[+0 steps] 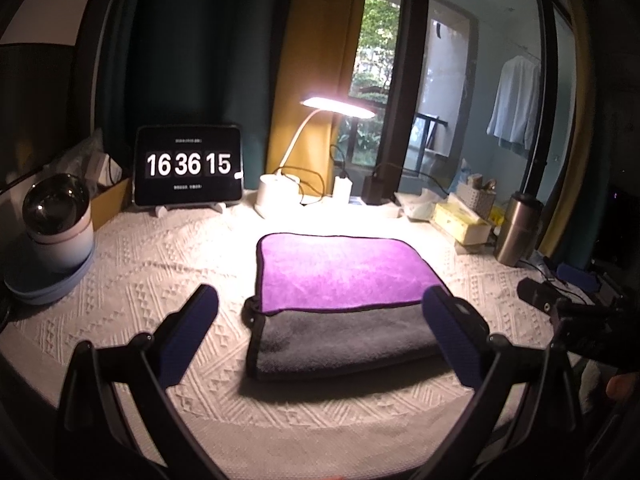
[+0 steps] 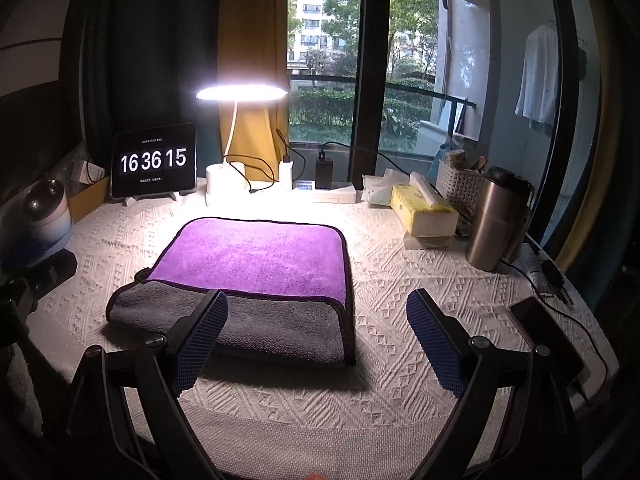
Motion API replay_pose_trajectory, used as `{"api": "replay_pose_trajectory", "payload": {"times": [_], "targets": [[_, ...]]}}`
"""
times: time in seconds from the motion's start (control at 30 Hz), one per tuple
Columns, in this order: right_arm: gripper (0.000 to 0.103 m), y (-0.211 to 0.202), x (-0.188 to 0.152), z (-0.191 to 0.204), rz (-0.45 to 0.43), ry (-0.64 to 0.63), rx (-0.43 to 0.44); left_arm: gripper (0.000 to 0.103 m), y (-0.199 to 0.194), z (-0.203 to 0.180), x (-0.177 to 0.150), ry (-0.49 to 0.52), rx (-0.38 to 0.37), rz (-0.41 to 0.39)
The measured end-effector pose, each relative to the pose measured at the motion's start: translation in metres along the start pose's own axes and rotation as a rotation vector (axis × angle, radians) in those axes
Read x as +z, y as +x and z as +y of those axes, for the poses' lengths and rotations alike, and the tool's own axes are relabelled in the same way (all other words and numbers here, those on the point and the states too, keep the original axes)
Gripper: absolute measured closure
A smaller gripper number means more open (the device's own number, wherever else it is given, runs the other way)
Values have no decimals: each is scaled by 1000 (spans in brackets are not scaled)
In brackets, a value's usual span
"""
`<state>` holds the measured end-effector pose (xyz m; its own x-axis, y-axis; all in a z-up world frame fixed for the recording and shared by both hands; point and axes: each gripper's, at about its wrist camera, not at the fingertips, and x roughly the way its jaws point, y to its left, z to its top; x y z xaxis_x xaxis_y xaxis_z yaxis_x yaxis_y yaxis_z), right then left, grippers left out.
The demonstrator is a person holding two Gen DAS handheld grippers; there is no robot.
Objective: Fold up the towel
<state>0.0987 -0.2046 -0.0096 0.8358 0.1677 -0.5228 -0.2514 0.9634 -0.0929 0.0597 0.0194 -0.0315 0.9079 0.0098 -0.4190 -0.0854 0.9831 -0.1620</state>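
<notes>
The towel (image 1: 344, 272) lies folded on the white textured tablecloth (image 1: 160, 280), purple side on top with a grey layer showing along its near edge. It also shows in the right wrist view (image 2: 256, 260). My left gripper (image 1: 320, 332) is open and empty, held just above and before the towel's near edge, its fingers on either side of the grey strip. My right gripper (image 2: 316, 336) is open and empty, over the towel's near right corner. The right gripper's body shows at the right edge of the left wrist view (image 1: 580, 316).
A tablet clock (image 1: 188, 164), a lit desk lamp (image 1: 336, 106) with white base, chargers and cables stand at the back. Stacked bowls (image 1: 52, 232) sit at left. Tissue boxes (image 2: 420, 208), a steel flask (image 2: 496, 220), a basket and a phone (image 2: 548, 332) sit at right.
</notes>
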Motion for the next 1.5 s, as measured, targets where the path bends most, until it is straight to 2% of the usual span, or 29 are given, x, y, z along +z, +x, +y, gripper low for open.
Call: {"api": "replay_pose_trajectory", "payload": {"times": [0.4, 0.5, 0.67, 0.83, 0.97, 1.17, 1.2, 1.3, 1.43, 1.5], "targets": [[10, 32, 5, -9, 52, 11, 26, 1, 43, 9, 0, -22, 15, 101], [18, 42, 5, -10, 68, -1, 38, 1, 55, 10, 0, -24, 21, 127], [21, 58, 8, -13, 92, -9, 49, 1, 74, 12, -1, -26, 25, 166], [29, 77, 6, -16, 127, -12, 55, 2, 89, 15, -2, -22, 32, 198], [37, 92, 3, -19, 160, -9, 67, 11, 105, 18, -6, -26, 36, 243], [42, 116, -6, -27, 225, 26, 96, 27, 128, 26, -16, -61, 31, 317], [47, 120, -8, -29, 236, 27, 97, 27, 131, 27, -18, -63, 32, 329], [53, 131, -13, -34, 275, 56, 125, 28, 140, 31, -25, -82, 33, 365], [62, 142, -18, -39, 308, 87, 140, 37, 146, 33, -32, -92, 45, 399], [67, 146, -20, -39, 320, 86, 146, 37, 149, 34, -35, -92, 46, 411]]}}
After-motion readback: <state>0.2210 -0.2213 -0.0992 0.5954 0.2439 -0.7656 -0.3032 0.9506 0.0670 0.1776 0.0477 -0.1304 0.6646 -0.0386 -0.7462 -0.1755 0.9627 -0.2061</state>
